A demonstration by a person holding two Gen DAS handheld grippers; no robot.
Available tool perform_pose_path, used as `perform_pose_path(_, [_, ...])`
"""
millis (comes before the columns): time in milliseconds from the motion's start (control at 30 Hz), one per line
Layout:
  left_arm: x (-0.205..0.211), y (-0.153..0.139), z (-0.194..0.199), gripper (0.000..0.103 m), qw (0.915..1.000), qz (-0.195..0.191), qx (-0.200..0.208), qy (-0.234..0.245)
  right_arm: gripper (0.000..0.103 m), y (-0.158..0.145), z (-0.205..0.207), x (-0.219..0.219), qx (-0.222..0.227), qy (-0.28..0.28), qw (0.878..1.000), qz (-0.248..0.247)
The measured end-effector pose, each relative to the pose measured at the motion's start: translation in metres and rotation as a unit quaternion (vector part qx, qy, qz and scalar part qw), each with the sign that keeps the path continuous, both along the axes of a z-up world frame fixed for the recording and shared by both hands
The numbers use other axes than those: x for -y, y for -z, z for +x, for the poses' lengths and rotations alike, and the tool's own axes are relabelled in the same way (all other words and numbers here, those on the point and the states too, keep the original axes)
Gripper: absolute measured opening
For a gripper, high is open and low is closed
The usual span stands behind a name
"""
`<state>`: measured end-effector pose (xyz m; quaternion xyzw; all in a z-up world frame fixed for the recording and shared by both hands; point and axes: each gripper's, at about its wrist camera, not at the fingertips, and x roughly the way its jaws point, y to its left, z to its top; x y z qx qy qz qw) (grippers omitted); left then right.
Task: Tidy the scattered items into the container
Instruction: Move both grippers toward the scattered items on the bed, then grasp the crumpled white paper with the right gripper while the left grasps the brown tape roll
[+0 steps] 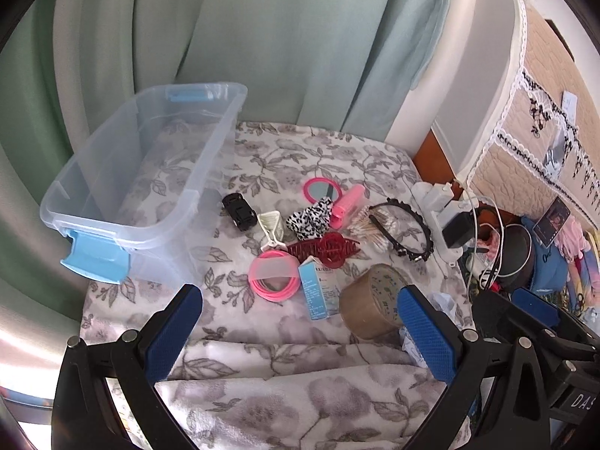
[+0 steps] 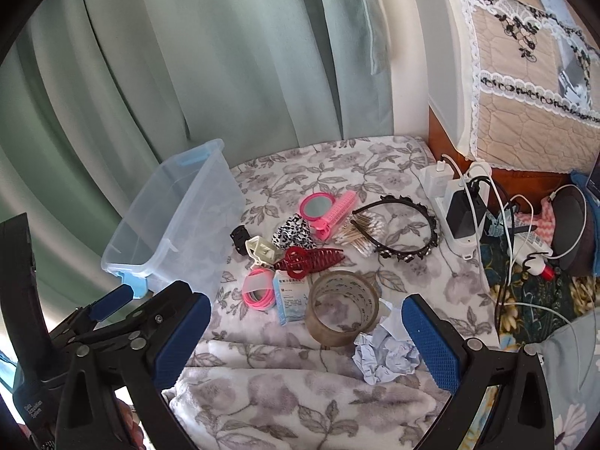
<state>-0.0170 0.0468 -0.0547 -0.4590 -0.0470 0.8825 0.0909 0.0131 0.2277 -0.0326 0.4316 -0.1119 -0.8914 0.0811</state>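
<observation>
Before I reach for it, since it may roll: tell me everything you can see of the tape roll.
The tape roll is a wide ring of brownish clear packing tape with a printed inner core. It lies tilted on the floral blanket, hollow showing. It sits beside a small blue and white box, near crumpled paper. Neither gripper holds it.

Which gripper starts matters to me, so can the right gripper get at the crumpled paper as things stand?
Probably yes. The right gripper has its jaws wide open and empty, and the crumpled paper lies just ahead between them on the floral blanket. Only the tape roll sits close beside it.
</observation>
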Motion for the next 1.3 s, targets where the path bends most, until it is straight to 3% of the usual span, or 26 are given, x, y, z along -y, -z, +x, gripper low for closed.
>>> perform_pose_path(333, [-0.029, 0.052, -0.014, 0.103, 0.9967, -0.01, 0.076, 0.027, 0.103, 0.068, -0.001, -0.036, 0.086, 0.024, 0.996, 0.025])
perform_pose_path(567, [-0.046, 0.071, -0.031, 0.103, 0.9938, -0.02, 0.103, 0.036, 0.103, 0.105, -0.004, -0.046, 0.128, 0.03, 0.991, 0.029])
perform_pose_path(833, [-0.073, 0.091, -0.052, 0.101, 0.9902, -0.04, 0.124, 0.051, 0.095, 0.135, -0.013, -0.057, 0.159, 0.046, 0.986, 0.02])
perform_pose_path(933, [-0.083, 0.093, -0.06, 0.09, 0.9892, -0.049, 0.126, 0.056, 0.094, 0.142, -0.018, -0.058, 0.166, 0.046, 0.985, 0.013])
perform_pose_path(1067, [-0.093, 0.098, -0.068, 0.084, 0.9878, -0.061, 0.128, 0.064, 0.093, 0.148, -0.023, -0.057, 0.171, 0.042, 0.984, 0.003])
perform_pose_path(1300, [-0.104, 0.116, -0.076, 0.052, 0.9839, -0.074, 0.144, 0.075, 0.09, 0.155, -0.031, -0.05, 0.179, 0.029, 0.983, -0.007])
